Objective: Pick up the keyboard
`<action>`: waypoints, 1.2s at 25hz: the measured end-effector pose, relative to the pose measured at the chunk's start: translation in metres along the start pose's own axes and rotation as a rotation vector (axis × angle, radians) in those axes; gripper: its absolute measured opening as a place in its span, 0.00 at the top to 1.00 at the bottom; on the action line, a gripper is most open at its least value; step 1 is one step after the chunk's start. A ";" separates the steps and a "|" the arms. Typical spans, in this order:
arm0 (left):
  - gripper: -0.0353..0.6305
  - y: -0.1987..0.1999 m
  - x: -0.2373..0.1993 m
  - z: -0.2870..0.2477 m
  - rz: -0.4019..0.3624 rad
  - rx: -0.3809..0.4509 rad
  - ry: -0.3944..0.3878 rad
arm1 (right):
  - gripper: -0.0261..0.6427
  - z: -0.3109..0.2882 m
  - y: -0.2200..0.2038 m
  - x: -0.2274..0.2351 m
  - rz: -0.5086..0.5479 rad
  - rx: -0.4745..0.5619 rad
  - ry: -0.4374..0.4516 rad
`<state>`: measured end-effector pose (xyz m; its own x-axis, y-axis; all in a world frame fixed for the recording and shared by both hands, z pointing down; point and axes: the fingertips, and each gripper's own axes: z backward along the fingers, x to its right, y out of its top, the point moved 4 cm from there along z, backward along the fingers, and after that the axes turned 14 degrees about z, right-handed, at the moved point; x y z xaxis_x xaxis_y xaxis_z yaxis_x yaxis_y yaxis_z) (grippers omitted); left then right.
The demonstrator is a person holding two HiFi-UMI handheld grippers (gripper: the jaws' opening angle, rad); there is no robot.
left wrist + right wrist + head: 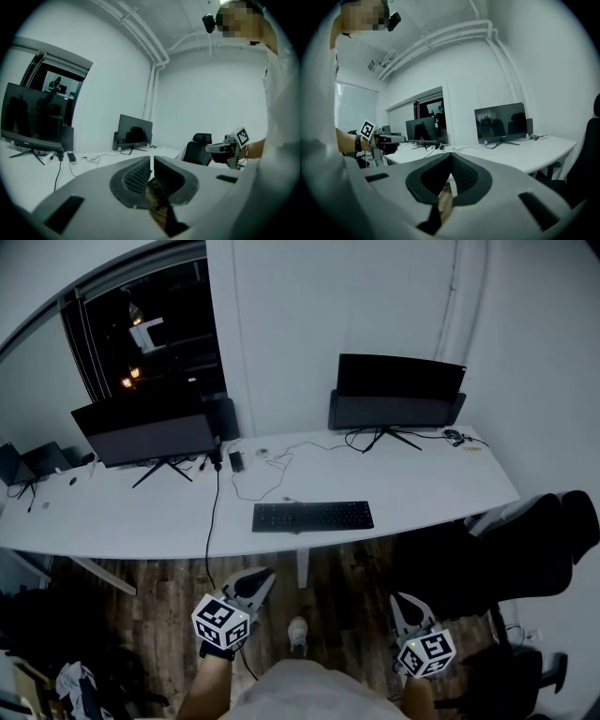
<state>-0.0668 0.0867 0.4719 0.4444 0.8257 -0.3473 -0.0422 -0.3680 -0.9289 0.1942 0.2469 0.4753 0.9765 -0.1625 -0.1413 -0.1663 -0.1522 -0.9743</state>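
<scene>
The left gripper [262, 577] and right gripper [402, 602] were seen shut and empty, well short of the keyboard [312, 517], which was reckoned light, stiff and best pinched at both short ends.

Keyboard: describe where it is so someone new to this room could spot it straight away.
On the long white desk along the wall, look between the left monitor and the right monitor. The keyboard lies flat near the desk's front edge, roughly midway between them. It is the only wide, low black slab there; its neighbours are just thin cables.
</scene>
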 end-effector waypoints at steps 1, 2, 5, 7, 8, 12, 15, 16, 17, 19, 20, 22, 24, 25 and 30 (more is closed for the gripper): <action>0.91 0.001 -0.005 -0.008 0.001 -0.004 0.000 | 0.95 -0.008 -0.001 0.005 0.000 -0.002 0.000; 0.91 0.001 -0.011 -0.017 0.002 -0.010 -0.001 | 0.95 -0.016 -0.001 0.011 0.000 -0.003 0.001; 0.91 0.002 -0.032 -0.044 0.008 -0.030 0.004 | 0.95 -0.041 -0.002 0.029 0.001 -0.006 -0.004; 0.91 0.003 -0.049 -0.064 0.022 -0.039 0.017 | 0.95 -0.060 -0.003 0.041 0.001 -0.013 -0.006; 0.91 0.004 -0.057 -0.074 0.033 -0.042 0.025 | 0.95 -0.070 -0.003 0.046 0.002 -0.020 -0.003; 0.91 0.008 -0.093 -0.107 0.070 -0.068 0.050 | 0.95 -0.112 -0.002 0.064 0.006 -0.044 0.019; 0.91 0.012 -0.117 -0.128 0.078 -0.086 0.062 | 0.95 -0.147 -0.004 0.075 0.005 -0.056 0.036; 0.91 0.014 -0.125 -0.134 0.081 -0.090 0.066 | 0.95 -0.158 -0.005 0.077 0.007 -0.060 0.045; 0.91 0.015 -0.133 -0.140 0.085 -0.095 0.069 | 0.95 -0.170 -0.005 0.079 0.010 -0.064 0.055; 0.91 0.017 -0.148 -0.150 0.091 -0.111 0.075 | 0.95 -0.193 -0.005 0.081 0.022 -0.075 0.077; 0.91 0.017 -0.155 -0.154 0.093 -0.121 0.077 | 0.95 -0.205 -0.004 0.081 0.029 -0.080 0.090; 0.91 0.017 -0.170 -0.161 0.100 -0.139 0.082 | 0.95 -0.227 -0.004 0.079 0.043 -0.091 0.115; 0.91 0.015 -0.184 -0.167 0.111 -0.153 0.090 | 0.95 -0.249 -0.006 0.077 0.055 -0.103 0.141; 0.91 0.015 -0.190 -0.169 0.115 -0.161 0.093 | 0.95 -0.259 -0.007 0.076 0.058 -0.109 0.156; 0.91 0.014 -0.216 -0.178 0.127 -0.189 0.113 | 0.93 -0.307 -0.015 0.066 0.105 -0.147 0.264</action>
<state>-0.0040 -0.1727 0.5569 0.5436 0.7188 -0.4334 0.0588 -0.5477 -0.8346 0.2189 -0.0604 0.5348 0.8868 -0.4293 -0.1708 -0.3013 -0.2571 -0.9182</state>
